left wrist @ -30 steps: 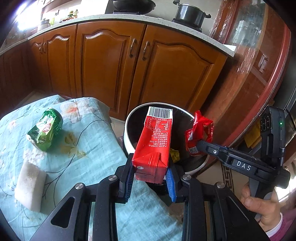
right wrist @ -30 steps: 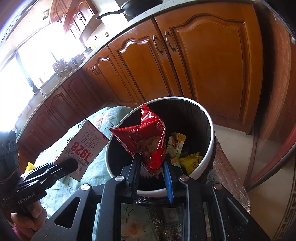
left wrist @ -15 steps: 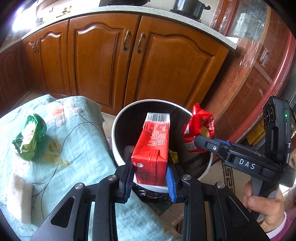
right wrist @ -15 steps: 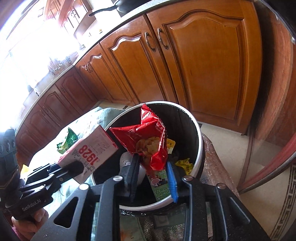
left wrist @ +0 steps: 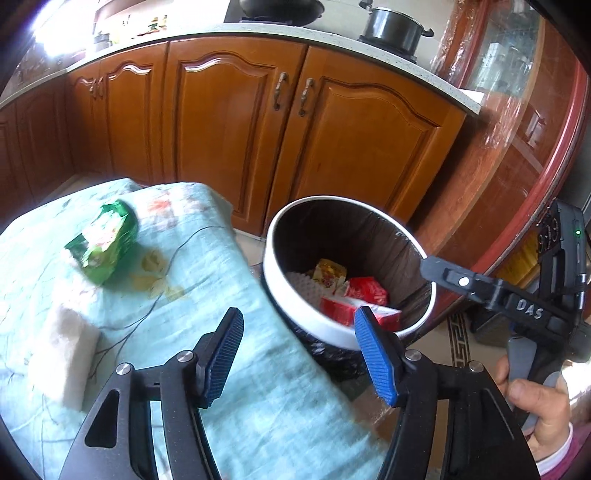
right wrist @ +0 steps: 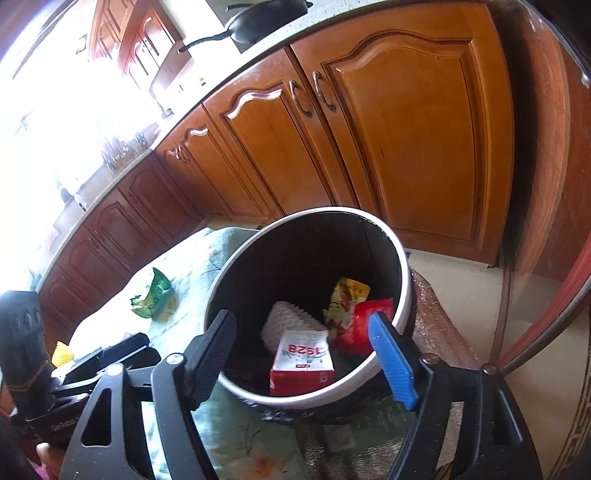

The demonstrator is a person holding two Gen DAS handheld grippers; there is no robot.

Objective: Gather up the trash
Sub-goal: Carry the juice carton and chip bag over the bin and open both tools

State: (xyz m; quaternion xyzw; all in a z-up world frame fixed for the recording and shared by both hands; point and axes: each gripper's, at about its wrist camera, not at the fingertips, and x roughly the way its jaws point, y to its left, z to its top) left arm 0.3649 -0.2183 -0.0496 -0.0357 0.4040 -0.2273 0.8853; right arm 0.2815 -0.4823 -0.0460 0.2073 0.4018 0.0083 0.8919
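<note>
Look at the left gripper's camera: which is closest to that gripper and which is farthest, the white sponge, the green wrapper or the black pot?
From the left gripper, which is open:
1. White sponge, on the cloth, low on the left.
2. Green wrapper, farther back on the cloth, also left.
3. Black pot, up on the counter at the back right, far beyond both.
</note>
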